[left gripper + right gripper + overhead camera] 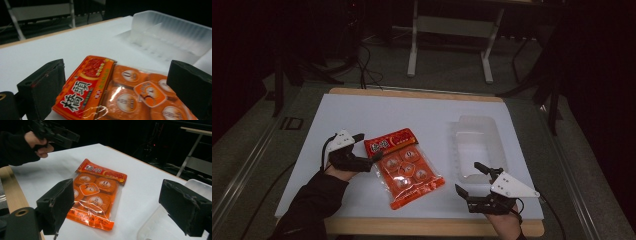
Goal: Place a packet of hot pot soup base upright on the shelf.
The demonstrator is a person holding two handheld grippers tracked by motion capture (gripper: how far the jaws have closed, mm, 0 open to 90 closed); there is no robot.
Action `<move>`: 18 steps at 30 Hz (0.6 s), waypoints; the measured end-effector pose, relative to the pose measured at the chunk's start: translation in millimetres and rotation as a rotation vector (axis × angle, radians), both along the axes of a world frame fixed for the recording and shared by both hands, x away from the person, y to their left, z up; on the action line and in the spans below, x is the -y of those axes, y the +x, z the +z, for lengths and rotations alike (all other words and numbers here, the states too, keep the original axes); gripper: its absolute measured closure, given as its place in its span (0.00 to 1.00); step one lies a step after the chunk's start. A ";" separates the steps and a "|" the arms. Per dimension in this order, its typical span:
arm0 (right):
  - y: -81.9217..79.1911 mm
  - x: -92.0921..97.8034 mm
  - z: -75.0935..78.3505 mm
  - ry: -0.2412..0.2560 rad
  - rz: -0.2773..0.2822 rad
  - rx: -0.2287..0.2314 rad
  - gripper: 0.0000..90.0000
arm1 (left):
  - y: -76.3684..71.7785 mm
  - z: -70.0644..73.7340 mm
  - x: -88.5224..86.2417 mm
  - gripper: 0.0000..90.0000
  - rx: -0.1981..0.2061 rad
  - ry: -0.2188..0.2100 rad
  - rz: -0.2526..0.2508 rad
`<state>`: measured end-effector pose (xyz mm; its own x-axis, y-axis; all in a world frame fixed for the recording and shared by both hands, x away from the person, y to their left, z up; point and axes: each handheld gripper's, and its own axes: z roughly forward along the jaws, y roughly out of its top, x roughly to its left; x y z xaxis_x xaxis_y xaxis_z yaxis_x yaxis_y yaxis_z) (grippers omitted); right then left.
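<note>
An orange snack packet [404, 167] lay mid-desk toward the near edge, a clear tray [478, 147] beside it, both claws, left [364, 149] and right [471, 178], released; light, crinkly, probably slippery, best pinched by its sealed edge.

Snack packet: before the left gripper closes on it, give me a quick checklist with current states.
1. Left gripper jaws open: ok.
2. Packet's red header edge between the left jaws: ok in the left gripper view; snack packet lies flat on the table.
3. Jaws already touching the packet: cannot tell.
4. Right gripper open and clear of the packet: ok, it sits near the table's front edge.
5. Clear plastic tray empty and upright: ok.
6. Nothing lies between packet and tray: ok.
</note>
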<state>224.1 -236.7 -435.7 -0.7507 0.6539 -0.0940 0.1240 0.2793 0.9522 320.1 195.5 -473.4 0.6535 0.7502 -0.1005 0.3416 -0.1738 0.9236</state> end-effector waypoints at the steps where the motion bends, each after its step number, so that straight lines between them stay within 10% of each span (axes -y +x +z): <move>1: -0.1 -0.1 0.0 -0.002 0.001 0.000 0.14 | 3.9 -2.3 -0.8 0.04 -0.010 -0.003 0.010; 18: 0.8 -2.0 -2.7 -0.018 0.023 -0.015 0.14 | 47.0 -46.9 -6.3 0.17 -0.176 0.096 0.164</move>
<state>225.0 -234.7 -438.4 -0.7671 0.6345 -0.0945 0.1313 0.2996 0.9450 367.0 201.8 -520.3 0.5015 0.8560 -0.1253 0.5261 -0.1868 0.8296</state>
